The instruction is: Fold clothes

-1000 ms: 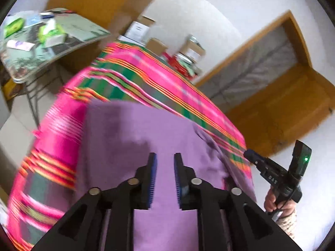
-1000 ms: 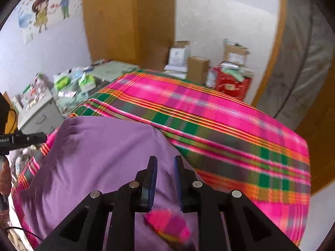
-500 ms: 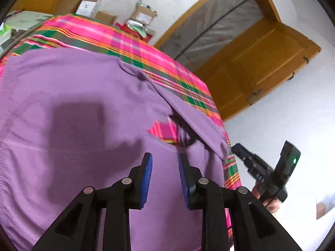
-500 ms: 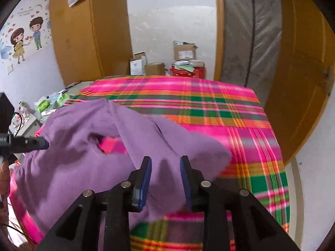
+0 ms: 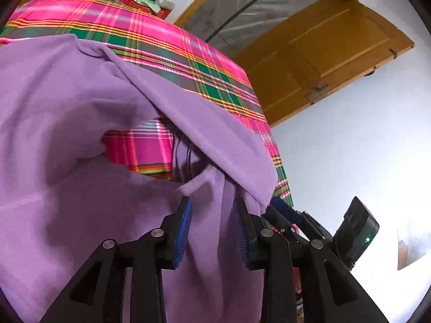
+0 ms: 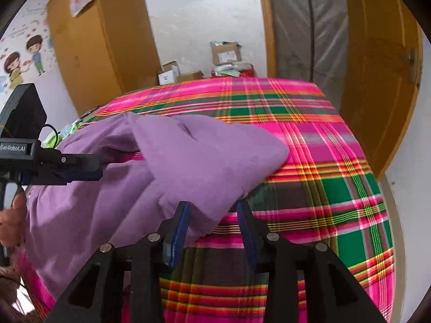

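A purple garment point(image 5: 80, 102) lies crumpled on a bed with a pink and green plaid cover point(image 5: 150, 35). One part is folded over, leaving a gap where the plaid shows. My left gripper point(image 5: 212, 210) is open, with purple cloth between and under its fingers near the garment's right edge. My right gripper point(image 6: 212, 212) is open over the garment's point(image 6: 204, 156) near corner, where cloth lies between its fingers. The right gripper also shows in the left wrist view point(image 5: 285, 210), close beside the left one. The left gripper shows in the right wrist view point(image 6: 80, 171).
Cardboard boxes point(image 6: 225, 52) and packages stand on the floor behind the bed. A wooden door point(image 5: 323, 48) and a wrapped mattress point(image 6: 309, 24) stand at the right. A cluttered table point(image 6: 67, 129) peeks out at the bed's left side.
Both grippers have opened wider and moved toward each other over the garment's near right corner. The folded flap has settled on the bed.
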Demonstrator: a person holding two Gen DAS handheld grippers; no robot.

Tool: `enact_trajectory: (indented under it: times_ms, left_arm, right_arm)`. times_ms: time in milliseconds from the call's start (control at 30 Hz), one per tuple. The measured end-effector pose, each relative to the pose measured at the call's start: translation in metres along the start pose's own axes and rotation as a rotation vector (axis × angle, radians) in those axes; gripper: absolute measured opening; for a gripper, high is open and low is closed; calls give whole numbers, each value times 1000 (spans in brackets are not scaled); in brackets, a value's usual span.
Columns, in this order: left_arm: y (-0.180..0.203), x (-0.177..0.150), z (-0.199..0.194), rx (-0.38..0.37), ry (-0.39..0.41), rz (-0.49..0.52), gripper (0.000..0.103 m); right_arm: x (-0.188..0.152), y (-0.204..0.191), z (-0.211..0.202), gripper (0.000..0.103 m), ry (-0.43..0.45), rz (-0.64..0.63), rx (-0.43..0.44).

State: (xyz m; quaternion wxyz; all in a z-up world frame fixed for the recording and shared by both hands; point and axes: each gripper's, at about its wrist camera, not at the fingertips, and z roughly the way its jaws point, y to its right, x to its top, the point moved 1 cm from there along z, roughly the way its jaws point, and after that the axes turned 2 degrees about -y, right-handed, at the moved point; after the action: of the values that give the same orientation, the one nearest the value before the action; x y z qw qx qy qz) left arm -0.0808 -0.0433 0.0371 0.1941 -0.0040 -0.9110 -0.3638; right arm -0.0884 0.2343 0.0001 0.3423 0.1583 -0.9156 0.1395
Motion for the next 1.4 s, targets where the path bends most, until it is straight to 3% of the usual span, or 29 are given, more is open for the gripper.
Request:
enact_trajectory:
  times_ms: [167,233,300,367,433,633,967,1067,1300,1400]
  left_arm:
    - [-2,5,22,30,-47,5,33]
    - [-8,5,26,12,-55,-24,33]
    - [-14,5,26,-13,-48,-49,31]
    - [-18,5,26,-18,-43,-55,30]
    - [-22,4,21,-32,-32,-64,17]
    - [-32,0,-9,-95,46,-92,17]
    - [-88,-15,-62,-155,173,-248,17]
    - [-99,-14,-63,-179,174,-282,17]
    - [-99,-11,-55,-179,157,-287,17]
    - [-95,-7,-49,-176,143,-282,17]
  right_arm:
    - [6,6,19,38,-35,52,65]
    - [8,7,22,31,-30,86,98]
    - [11,5,23,16,-15,90,117]
    - [16,-1,18,13,19,80,128]
    - [22,-10,9,12,66,65,143]
    - [40,-46,-9,11,149,-12,259]
    - [32,-111,6,11,69,-145,471]
    - [20,-125,9,11,23,-190,522]
    - [-7,-132,26,11,-99,-211,561]
    - [-19,-125,22,12,-113,-216,567]
